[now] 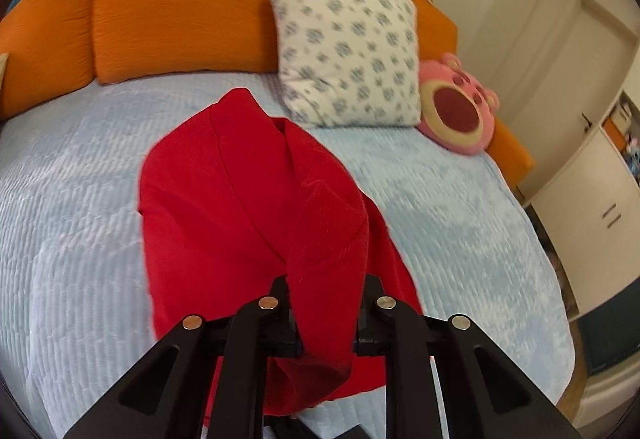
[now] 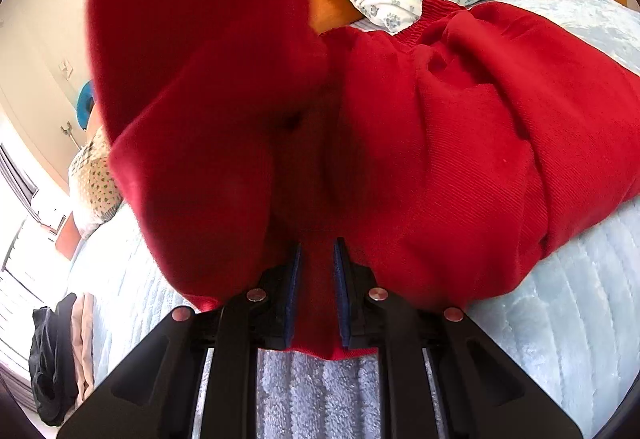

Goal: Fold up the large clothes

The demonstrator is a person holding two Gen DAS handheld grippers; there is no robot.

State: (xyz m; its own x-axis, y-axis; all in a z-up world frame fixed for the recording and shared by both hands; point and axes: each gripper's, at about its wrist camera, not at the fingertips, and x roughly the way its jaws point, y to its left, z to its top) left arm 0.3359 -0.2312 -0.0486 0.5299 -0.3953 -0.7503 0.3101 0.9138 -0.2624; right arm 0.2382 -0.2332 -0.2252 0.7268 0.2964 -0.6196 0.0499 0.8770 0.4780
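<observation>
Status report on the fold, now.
Left tool shut on red garment. Right tool shut on its edge. Garment part lifted off bed. Pillow beyond, not touching.

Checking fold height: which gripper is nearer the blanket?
Right. The right gripper sits low over the blanket, shut on the red garment lying there. The left gripper is higher, holding a fold up off it.
</observation>
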